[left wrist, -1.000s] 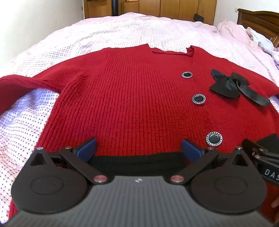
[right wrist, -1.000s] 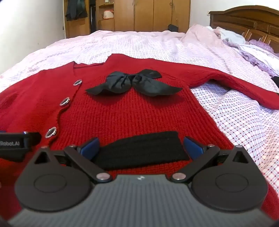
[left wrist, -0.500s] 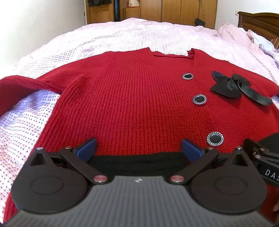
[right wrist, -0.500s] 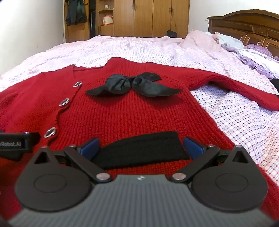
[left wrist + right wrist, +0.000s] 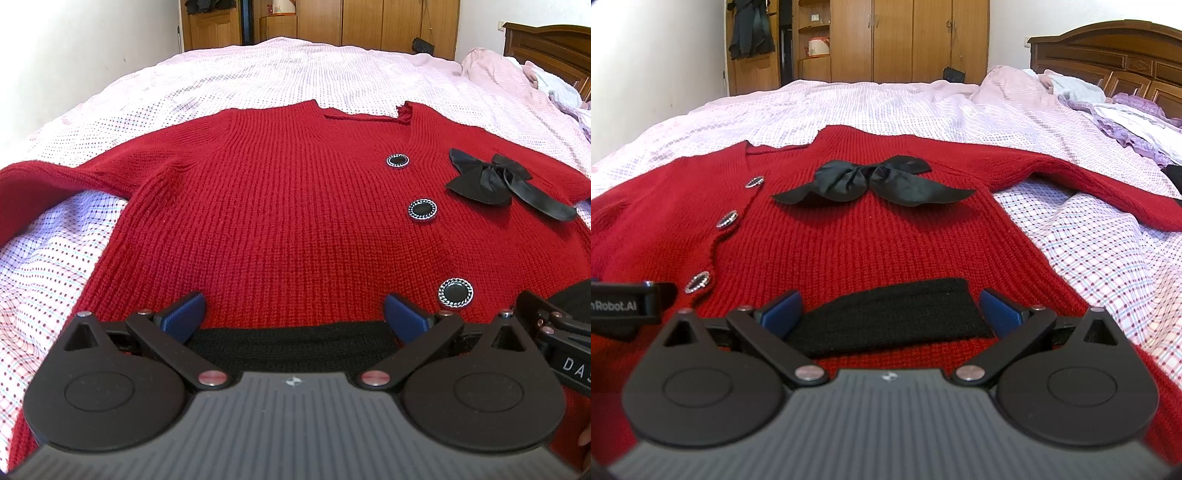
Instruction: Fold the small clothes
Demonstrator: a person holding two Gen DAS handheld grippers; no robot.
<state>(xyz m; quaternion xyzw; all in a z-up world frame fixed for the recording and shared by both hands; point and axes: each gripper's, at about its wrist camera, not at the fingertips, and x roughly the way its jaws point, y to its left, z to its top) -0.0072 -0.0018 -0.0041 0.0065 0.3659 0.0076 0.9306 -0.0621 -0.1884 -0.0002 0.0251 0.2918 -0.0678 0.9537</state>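
Observation:
A red knit cardigan (image 5: 280, 221) lies flat on the bed, front up, with three black buttons (image 5: 422, 209) and a black bow (image 5: 495, 182). Its sleeves spread out to both sides. My left gripper (image 5: 293, 314) is open, low over the black hem band (image 5: 295, 347) at the cardigan's left half. My right gripper (image 5: 888, 310) is open over a black pocket band (image 5: 897, 317) on the right half, with the bow (image 5: 871, 181) ahead. Each gripper shows at the edge of the other's view.
The bed has a pink dotted sheet (image 5: 295, 74) with a checked patch (image 5: 1115, 266) beside the cardigan. Other clothes (image 5: 1126, 118) are piled at the far right near the wooden headboard (image 5: 1108, 62). Wooden wardrobes (image 5: 886, 37) stand behind the bed.
Both views tilt up a little; the cardigan sits lower in frame and more of the room shows. Both grippers stay open over the hem.

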